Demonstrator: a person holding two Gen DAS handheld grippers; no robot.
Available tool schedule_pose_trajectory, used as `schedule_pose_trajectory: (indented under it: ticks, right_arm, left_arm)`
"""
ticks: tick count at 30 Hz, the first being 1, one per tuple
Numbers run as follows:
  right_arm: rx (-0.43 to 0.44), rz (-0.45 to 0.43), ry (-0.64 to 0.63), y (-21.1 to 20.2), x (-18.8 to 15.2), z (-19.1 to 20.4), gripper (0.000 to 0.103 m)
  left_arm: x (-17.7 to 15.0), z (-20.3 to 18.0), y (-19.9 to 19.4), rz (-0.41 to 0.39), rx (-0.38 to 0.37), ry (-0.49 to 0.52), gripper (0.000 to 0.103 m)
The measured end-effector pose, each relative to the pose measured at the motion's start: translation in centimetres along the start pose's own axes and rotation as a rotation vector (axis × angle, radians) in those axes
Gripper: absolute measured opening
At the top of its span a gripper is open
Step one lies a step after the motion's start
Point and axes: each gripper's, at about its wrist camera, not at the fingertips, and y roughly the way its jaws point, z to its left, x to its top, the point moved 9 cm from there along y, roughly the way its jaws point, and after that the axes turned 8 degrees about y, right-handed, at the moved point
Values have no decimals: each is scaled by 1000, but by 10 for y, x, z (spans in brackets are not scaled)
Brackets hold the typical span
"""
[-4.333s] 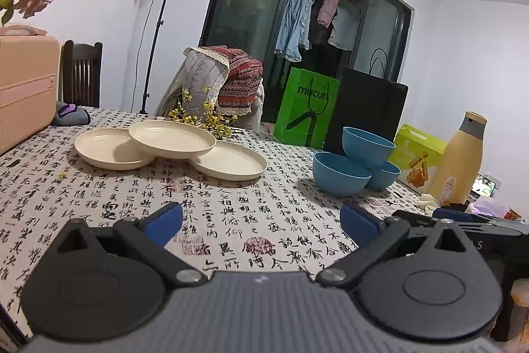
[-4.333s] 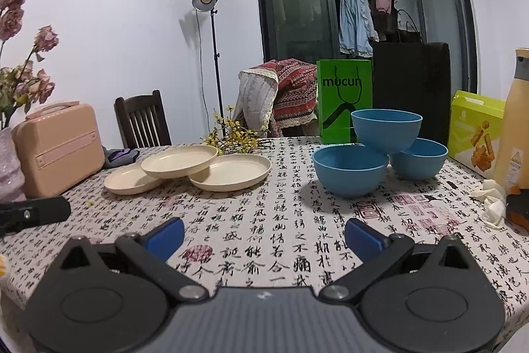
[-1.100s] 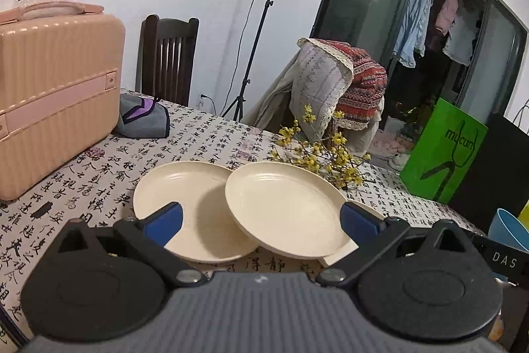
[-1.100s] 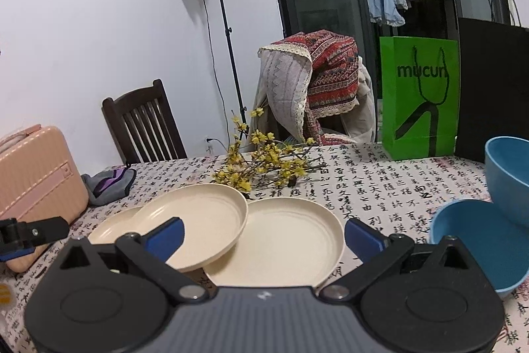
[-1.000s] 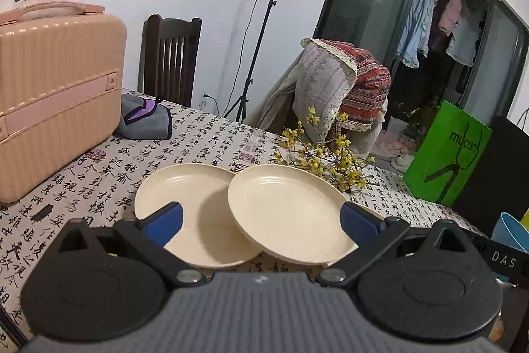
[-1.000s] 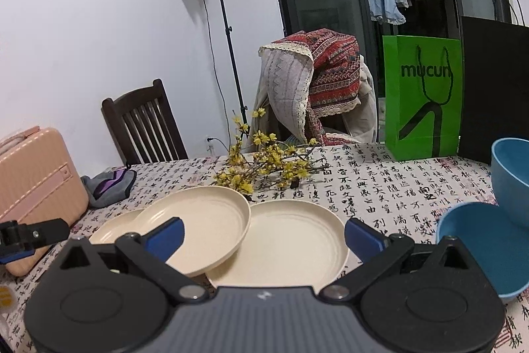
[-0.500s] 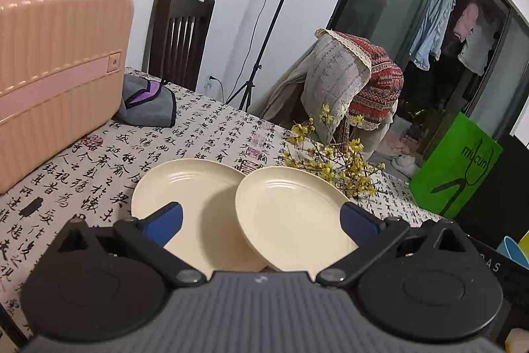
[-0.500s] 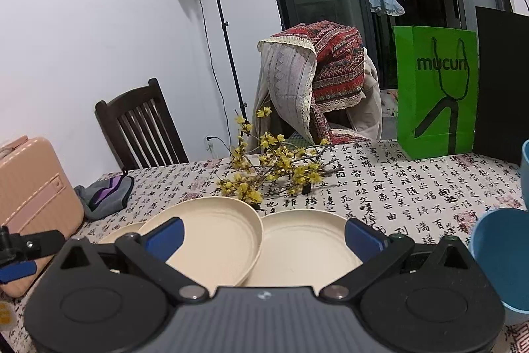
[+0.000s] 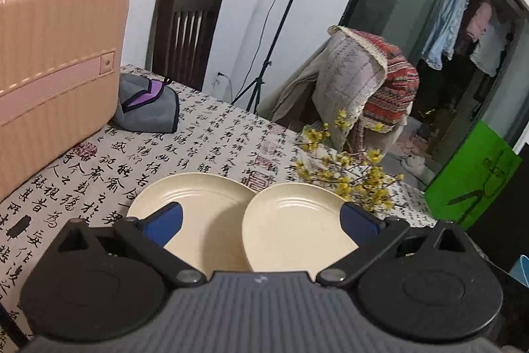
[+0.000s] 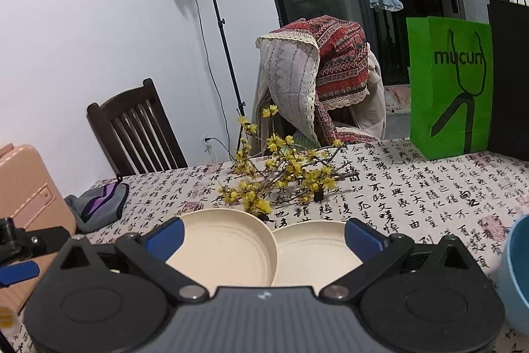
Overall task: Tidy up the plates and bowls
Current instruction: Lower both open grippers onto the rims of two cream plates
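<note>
Cream plates [image 9: 291, 227] overlap on the calligraphy tablecloth [image 9: 205, 148], near yellow flowers [image 10: 281, 174]; left gripper [image 9: 261, 222] and right gripper [image 10: 263, 235] both gape wide above them, holding nothing.

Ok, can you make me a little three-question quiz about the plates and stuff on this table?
1. True or false: the left gripper is shut on a cream plate.
2. What lies just behind the plates? A) yellow flower branches B) a banana C) a teapot
3. Fill in: the green bag reads ____.

Key: 1 false, its jaws stand open and hold nothing, like the right gripper. 2 A. 3 mucun.
</note>
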Motion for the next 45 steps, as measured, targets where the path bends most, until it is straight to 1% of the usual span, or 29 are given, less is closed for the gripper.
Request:
schedule_pose_trajectory:
  ticks: [5, 7, 12, 14, 17, 21, 28, 33, 37, 41, 45]
  right_arm:
    - [-4, 15, 17, 15, -6, -9, 103]
    - [-7, 22, 16, 20, -8, -12, 103]
    - [-11, 29, 31, 26, -12, -19, 103]
    - [-11, 35, 36, 27, -14, -20, 103]
    - [-17, 38, 28, 29, -17, -19, 103]
    - [-19, 42, 19, 31, -18, -18, 103]
    - [-23, 56, 42, 35, -19, -25, 103]
    - [-16, 77, 55, 41, -23, -27, 103]
    - [-29, 85, 45, 46, -27, -28, 103]
    - [-22, 97, 52, 51, -30, -30, 102]
    - [-8, 96, 64, 54, -31, -32, 102]
  left_arm:
    - [-4, 15, 14, -7, 61, -19, 103]
    - [-6, 18, 18, -12, 74, -14, 103]
    - [-13, 22, 29, 7, 64, -16, 103]
    - [-15, 26, 31, 9, 60, -35, 103]
    - [-18, 33, 31, 13, 76, -57, 103]
    - [-21, 37, 31, 4, 74, -59, 103]
    - [-24, 37, 35, 10, 68, -35, 103]
    - [-27, 39, 40, 16, 82, -33, 103]
    - [-30, 37, 45, 15, 72, -37, 103]
    - [-33, 34, 51, 24, 66, -28, 103]
    - [-35, 34, 57, 19, 102, -25, 103]
